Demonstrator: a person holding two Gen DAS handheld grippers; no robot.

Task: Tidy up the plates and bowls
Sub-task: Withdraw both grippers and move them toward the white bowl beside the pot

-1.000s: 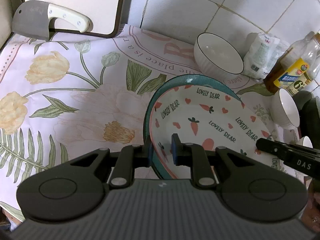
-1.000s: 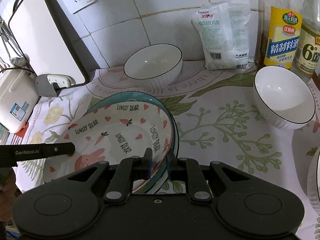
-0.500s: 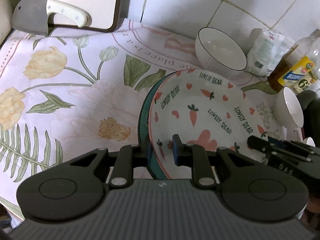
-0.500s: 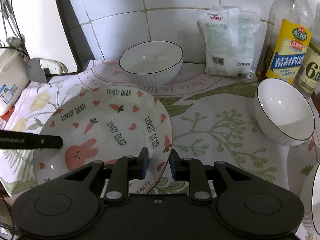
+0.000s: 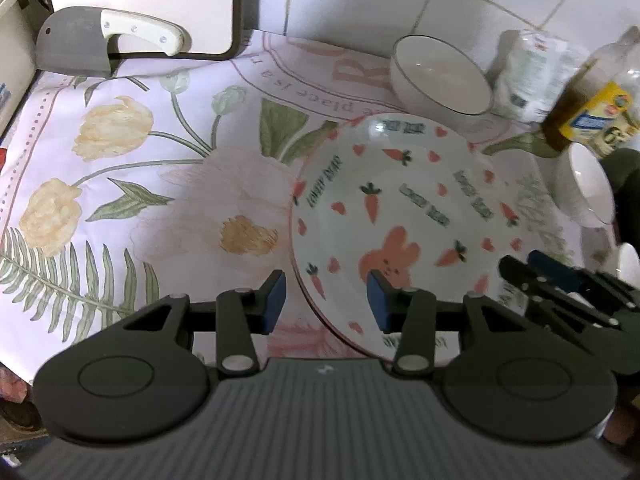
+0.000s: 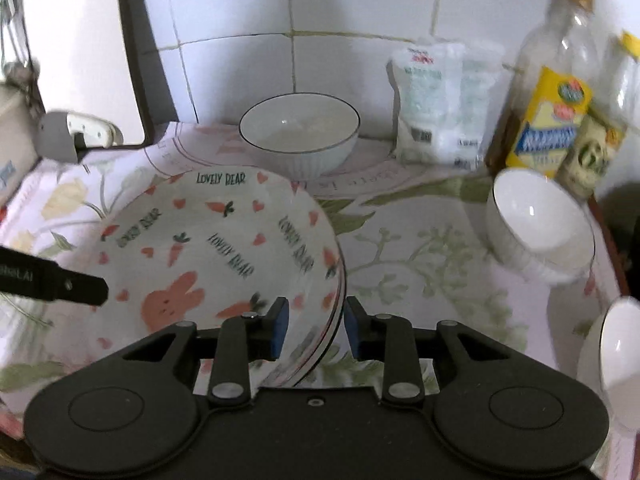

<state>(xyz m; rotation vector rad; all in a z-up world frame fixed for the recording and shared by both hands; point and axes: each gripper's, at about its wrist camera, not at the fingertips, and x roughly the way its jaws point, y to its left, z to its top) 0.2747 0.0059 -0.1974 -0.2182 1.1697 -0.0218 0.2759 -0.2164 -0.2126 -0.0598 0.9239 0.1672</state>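
Note:
A white plate (image 5: 404, 200) printed with carrots, hearts and a pink rabbit lies flat on the floral cloth (image 5: 160, 200). In the right wrist view a darker second rim shows just under the plate (image 6: 224, 236). My left gripper (image 5: 326, 300) straddles the plate's left rim, its jaws opening and its blue pads clear of the rim. My right gripper (image 6: 316, 326) straddles the right rim, also opening, and its pads do not press on it. A white dark-rimmed bowl (image 6: 300, 136) stands behind the plate, and another bowl (image 6: 536, 224) stands to the right.
A cleaver (image 5: 80, 48) leans on a white cutting board (image 5: 140, 0) at the back left. A salt bag (image 6: 440, 104) and oil bottles (image 6: 552, 100) line the tiled wall at the right. Another white dish (image 6: 616, 360) sits at the right edge.
The carrot plate and the teal plate under it, held tilted by both grippers, have come down flat on the cloth. Both grippers' jaws have spread off the rims.

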